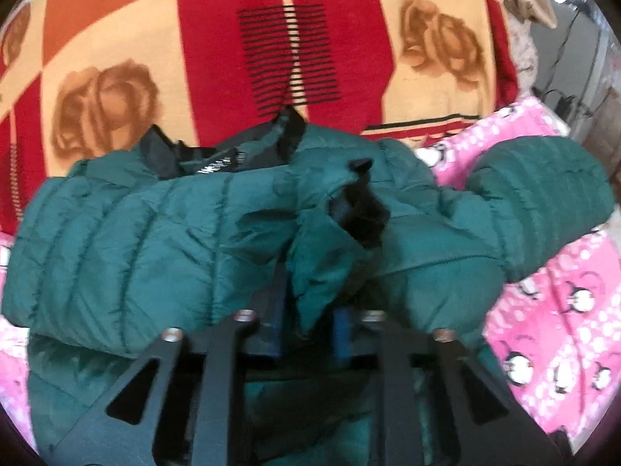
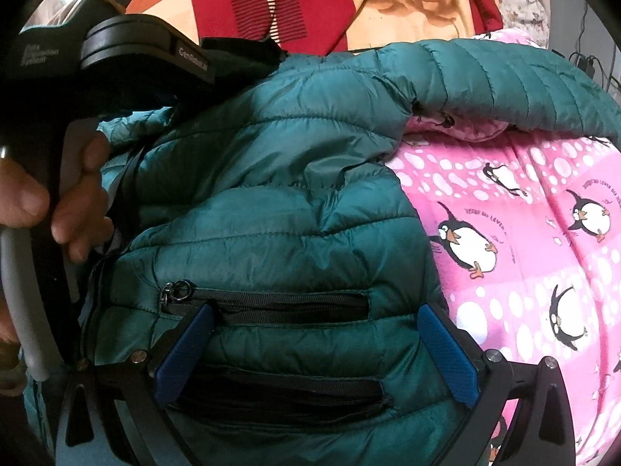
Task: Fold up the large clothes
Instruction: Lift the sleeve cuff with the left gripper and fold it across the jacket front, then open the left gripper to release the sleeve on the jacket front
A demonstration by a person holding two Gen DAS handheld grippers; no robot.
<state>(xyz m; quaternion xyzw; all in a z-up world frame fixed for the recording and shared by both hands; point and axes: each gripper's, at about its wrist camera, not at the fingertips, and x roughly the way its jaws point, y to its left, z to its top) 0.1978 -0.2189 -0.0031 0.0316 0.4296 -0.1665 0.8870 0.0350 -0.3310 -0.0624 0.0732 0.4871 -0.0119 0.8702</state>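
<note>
Teal quilting all around the left tongs [image 1: 306, 324]: standing parted, released, straddling a slack fold of the jacket [image 1: 136, 240] without pinching it. Pointing steeply down over the bunched body of that jacket, just short of a black-lined cuff [image 1: 361, 209] lying doubled back across the chest. Looking past the cuff to the collar [image 1: 233, 155], turned toward the far side, and to a sleeve [image 1: 543, 194] sticking out to the right over the pink penguin sheet [image 1: 562, 310]. Meeting, farther back, a red and cream blanket [image 1: 217, 39] printed with brown roses.

Gaping wide at the right tongs [image 2: 316, 349], gripping nothing, hanging low over the jacket's front and spanning a zip pocket [image 2: 271, 305] between the two blue pads. Showing a second dark pocket slit just below, nearer the camera. Catching, at the left edge of the right wrist view, a hand [image 2: 77, 194] wrapped around the handle of the other tool. Lying half folded on the sheet, with the collar end reaching the blanket.
</note>
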